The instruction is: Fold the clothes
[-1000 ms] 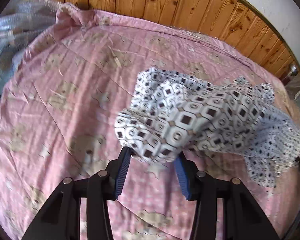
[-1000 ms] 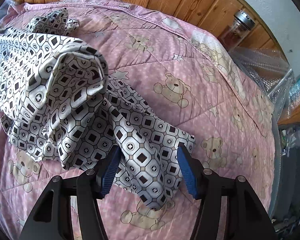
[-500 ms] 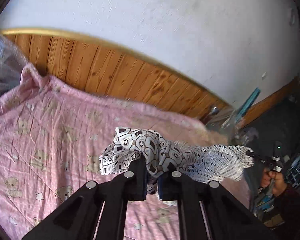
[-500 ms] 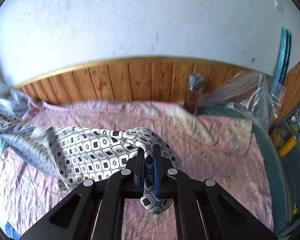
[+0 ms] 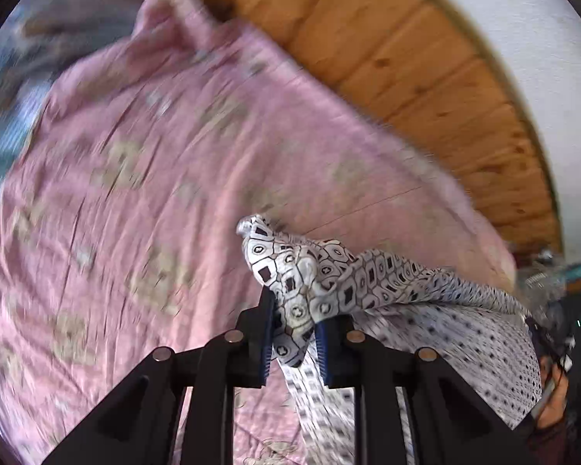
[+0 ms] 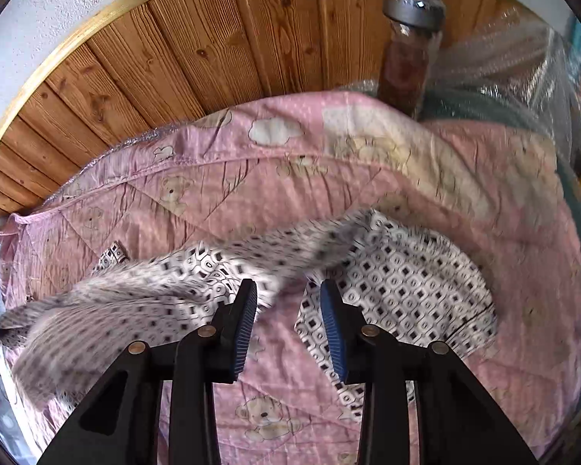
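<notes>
Gripping the cloth (image 5: 310, 283) over the quilt (image 5: 135, 155).
Left gripper (image 5: 292, 333) pinches a bunched corner; right gripper (image 6: 288, 325) gapes wide, holding nothing, cloth draped across the quilt ahead.

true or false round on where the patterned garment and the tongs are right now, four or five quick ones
1. The left tongs are shut on the patterned garment. True.
2. The right tongs are clamped on the garment. False: they are open, with bare quilt showing between the pads.
3. The quilt is plain blue. False: it is pink with a teddy bear print.
4. A jar with a metal lid stands by the wooden panelling. True.
5. The garment is neatly folded. False: it is spread out and rumpled.
</notes>
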`<state>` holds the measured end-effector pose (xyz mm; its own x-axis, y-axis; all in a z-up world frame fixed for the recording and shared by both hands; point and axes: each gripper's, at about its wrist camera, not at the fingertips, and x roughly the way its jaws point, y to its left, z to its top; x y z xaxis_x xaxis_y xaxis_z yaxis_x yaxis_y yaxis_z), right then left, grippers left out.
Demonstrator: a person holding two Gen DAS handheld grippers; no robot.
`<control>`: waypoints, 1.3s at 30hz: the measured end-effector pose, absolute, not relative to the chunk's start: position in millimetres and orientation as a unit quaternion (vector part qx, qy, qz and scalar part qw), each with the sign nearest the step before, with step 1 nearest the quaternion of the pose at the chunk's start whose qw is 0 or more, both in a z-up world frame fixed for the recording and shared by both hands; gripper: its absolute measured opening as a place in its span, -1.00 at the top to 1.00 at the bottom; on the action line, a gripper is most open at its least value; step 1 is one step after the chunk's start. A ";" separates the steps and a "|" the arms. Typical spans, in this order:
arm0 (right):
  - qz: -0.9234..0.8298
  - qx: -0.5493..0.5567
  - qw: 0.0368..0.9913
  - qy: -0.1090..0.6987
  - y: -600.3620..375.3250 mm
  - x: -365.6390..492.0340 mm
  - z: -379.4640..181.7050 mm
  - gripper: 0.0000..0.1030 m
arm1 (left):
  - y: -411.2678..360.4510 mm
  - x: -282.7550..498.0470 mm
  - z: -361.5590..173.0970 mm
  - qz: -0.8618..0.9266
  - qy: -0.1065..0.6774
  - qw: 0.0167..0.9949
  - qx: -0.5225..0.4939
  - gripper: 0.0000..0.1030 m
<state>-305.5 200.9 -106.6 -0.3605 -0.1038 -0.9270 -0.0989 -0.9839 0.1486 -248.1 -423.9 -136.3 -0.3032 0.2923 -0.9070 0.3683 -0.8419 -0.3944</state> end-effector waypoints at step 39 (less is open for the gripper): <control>-0.905 0.419 -0.065 0.041 323.5 -248.2 -37.6 0.92 | -358.1 -152.7 17.8 -0.893 0.148 -0.139 0.400 0.98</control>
<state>-248.2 323.5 -37.6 -0.6400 0.1518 -0.7532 -0.0836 -0.9882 -0.1281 -152.7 -358.1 17.8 -0.6405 0.3679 -0.6741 -0.1305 -0.9171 -0.3766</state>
